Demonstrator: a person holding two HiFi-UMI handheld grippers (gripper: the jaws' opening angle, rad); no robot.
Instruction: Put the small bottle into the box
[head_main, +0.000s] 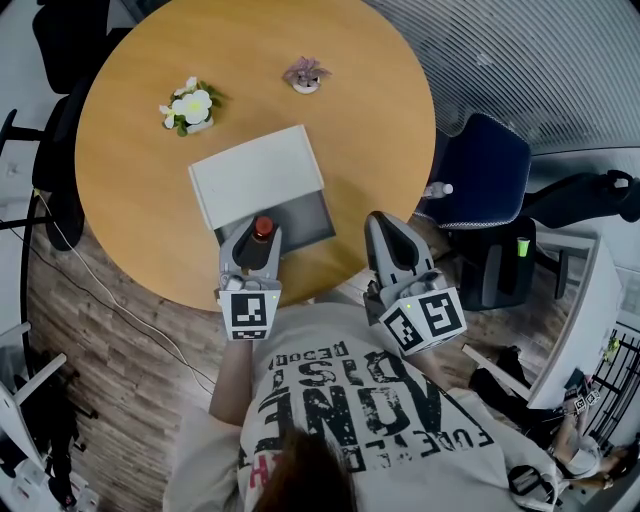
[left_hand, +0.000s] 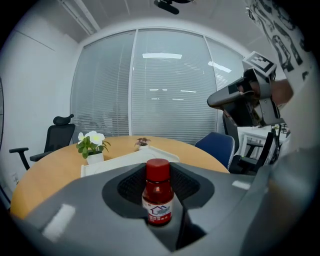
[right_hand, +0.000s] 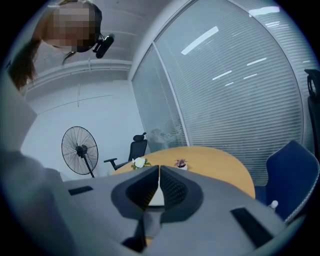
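A small red bottle (left_hand: 158, 193) with a red cap and a white label stands upright between the jaws of my left gripper (left_hand: 159, 186), which is shut on it. In the head view the left gripper (head_main: 252, 238) holds the bottle (head_main: 263, 227) over the near edge of the open grey box (head_main: 308, 215). The box's white lid (head_main: 257, 172) lies against its far side. My right gripper (head_main: 385, 232) hangs off the table's near right edge; its jaws are shut with nothing between them (right_hand: 157, 186).
On the round wooden table (head_main: 140, 200) stand a white-flowered plant (head_main: 188, 106) and a small purple plant (head_main: 306, 75). A blue chair (head_main: 484, 185) is at the right. Black office chairs and a floor fan (right_hand: 80, 148) stand around the room.
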